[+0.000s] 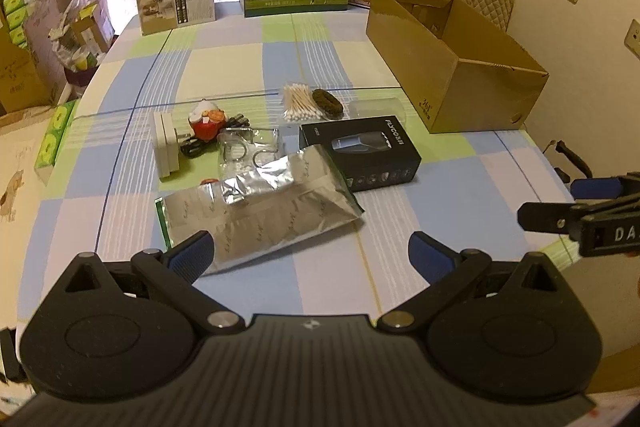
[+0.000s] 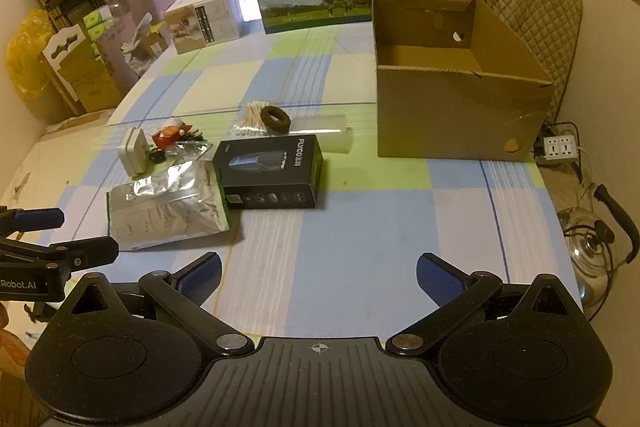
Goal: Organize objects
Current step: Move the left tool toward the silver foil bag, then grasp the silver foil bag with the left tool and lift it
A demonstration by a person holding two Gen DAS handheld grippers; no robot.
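Both my claws hover spread and empty over the checked tablecloth (image 2: 360,219).

From the left I see a white plug adapter (image 1: 165,145), a red and white figurine (image 1: 206,121), then the crinkled silver foil pouch (image 1: 260,211) lying flat just ahead of my left gripper (image 1: 310,255), whose jaws stand wide apart. Touching the pouch's right edge is a black boxed shaver carton (image 1: 360,151); behind it lie cotton swabs (image 1: 300,101). My right gripper (image 2: 318,277) gapes too, and the open brown cardboard box (image 2: 460,115) stands far right.
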